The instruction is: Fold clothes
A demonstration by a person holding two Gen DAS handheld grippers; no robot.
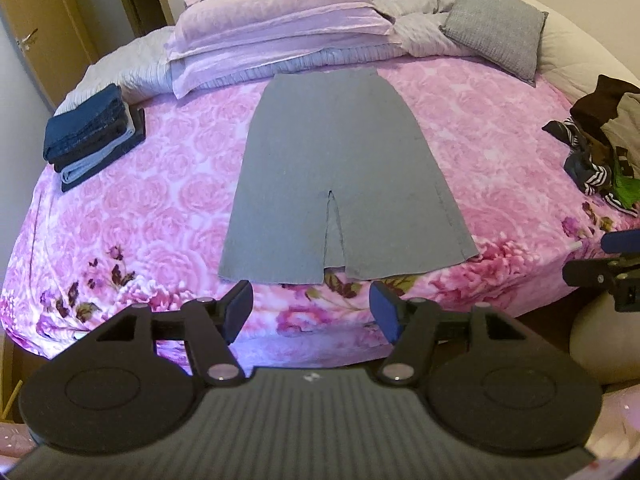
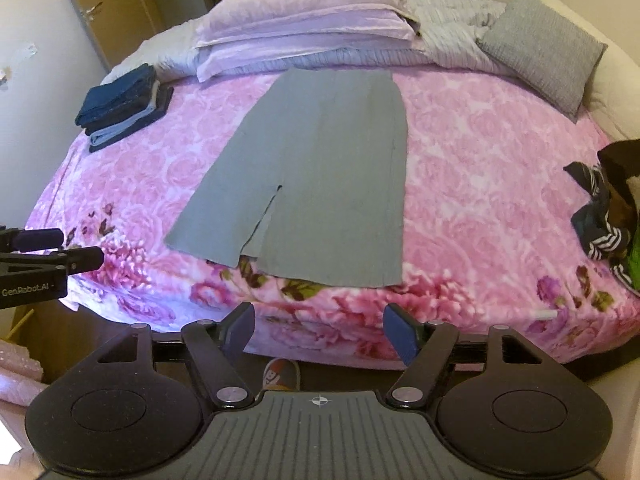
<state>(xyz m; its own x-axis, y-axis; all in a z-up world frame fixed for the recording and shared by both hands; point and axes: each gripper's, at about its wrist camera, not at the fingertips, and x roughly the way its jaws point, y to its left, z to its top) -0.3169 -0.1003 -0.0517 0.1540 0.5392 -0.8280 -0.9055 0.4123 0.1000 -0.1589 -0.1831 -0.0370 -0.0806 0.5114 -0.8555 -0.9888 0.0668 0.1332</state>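
Grey cloth skirt [image 1: 344,172] with a slit in its near hem lies flat and unfolded in the middle of the pink rose-patterned blanket [image 1: 160,200] that covers the bed. Left of the skirt, on the same blanket, sits a stack of folded blue denim clothes [image 1: 94,132]; right of it, at the blanket's edge, is a heap of loose dark and striped garments [image 1: 596,148]. Beyond the skirt's waistband lie lilac pillows [image 1: 280,24] and a grey knitted cushion [image 1: 496,28]. The left gripper [image 1: 311,312] hangs over the blanket's near edge, just short of the hem, jaws wide and holding nothing. The right gripper [image 2: 320,330] hangs likewise, wide apart and empty.
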